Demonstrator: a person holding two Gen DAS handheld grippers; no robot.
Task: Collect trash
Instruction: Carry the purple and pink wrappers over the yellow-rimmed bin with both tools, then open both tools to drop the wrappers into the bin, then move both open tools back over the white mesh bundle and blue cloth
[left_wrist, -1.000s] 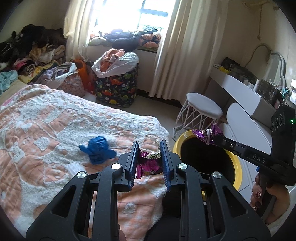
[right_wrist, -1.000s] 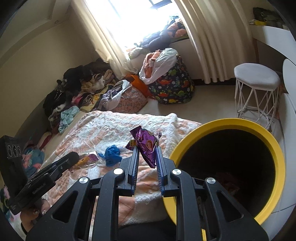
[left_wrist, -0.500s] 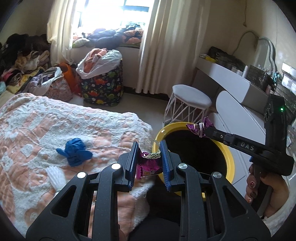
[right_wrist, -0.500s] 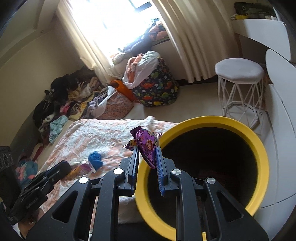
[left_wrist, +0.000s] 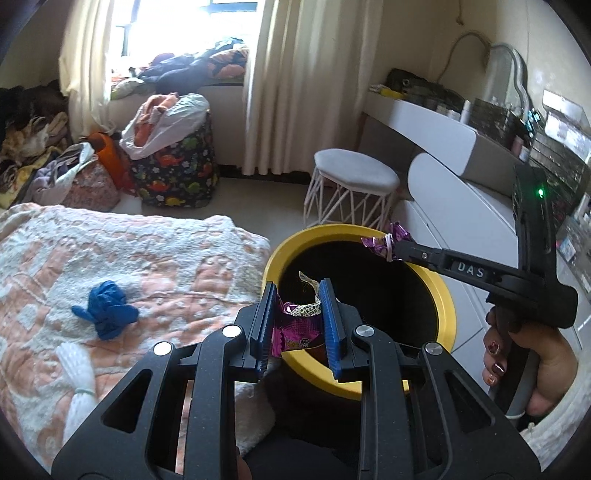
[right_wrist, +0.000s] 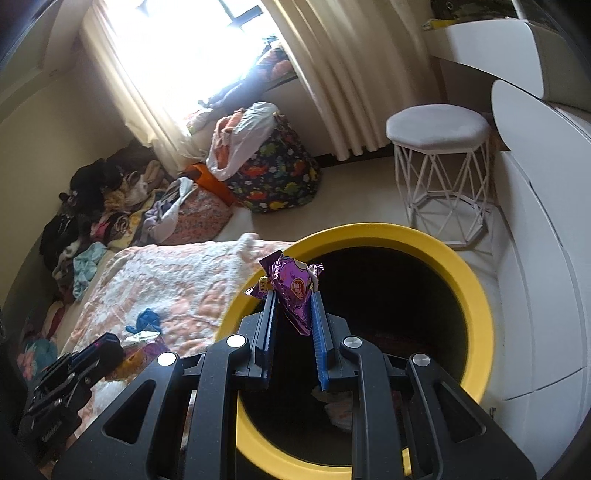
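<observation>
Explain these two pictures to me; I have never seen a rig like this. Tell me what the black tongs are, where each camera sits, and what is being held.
No robot here: a person holds a black two-finger gripper in each hand, each carrying a wide-angle camera looking along its fingers. The left gripper is shut on a crumpled magenta snack wrapper; the right gripper is shut on a purple foil wrapper. Both hover at the mouth of a round yellow-rimmed bin. A crumpled blue glove lies on the peach and white bedspread.
</observation>
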